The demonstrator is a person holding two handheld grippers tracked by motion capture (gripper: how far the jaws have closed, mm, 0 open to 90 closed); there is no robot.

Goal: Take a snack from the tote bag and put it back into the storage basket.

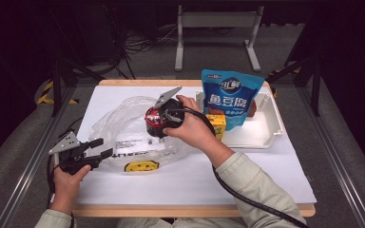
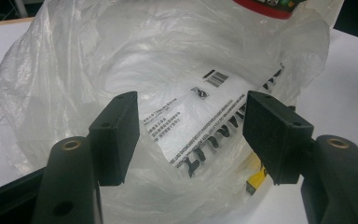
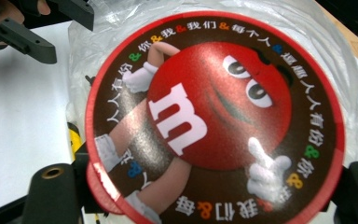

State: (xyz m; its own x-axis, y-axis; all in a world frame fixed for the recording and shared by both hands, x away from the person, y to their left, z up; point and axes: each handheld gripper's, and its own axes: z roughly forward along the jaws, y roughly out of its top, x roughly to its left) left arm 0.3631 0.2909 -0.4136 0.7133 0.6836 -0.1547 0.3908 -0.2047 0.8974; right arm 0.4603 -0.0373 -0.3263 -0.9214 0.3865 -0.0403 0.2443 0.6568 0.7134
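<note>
Right hand-held gripper (image 1: 158, 124) clamps the red candy tub (image 3: 214, 121) above the plastic bag (image 1: 123, 128); left hand-held gripper (image 1: 100, 148) gapes empty

The round red-rimmed candy tub (image 3: 214, 121) shows on its lid a red cartoon figure with a large white "m" on its chest, ringed by the repeated Chinese wording "人人有份 & 你 & 我 & 我们 & 每个人" with coloured ampersands. To the right of the tub in the high view, the blue pouch (image 1: 231, 97) standing in the white tray (image 1: 266, 137) carries large white characters "鱼豆腐" under a round logo too small to make out. Below the tub, the clear plastic bag (image 2: 182, 107) bears a barcode, lines of small black Chinese print too fine to read, bold black lettering that is creased, and a yellow mark.
</note>
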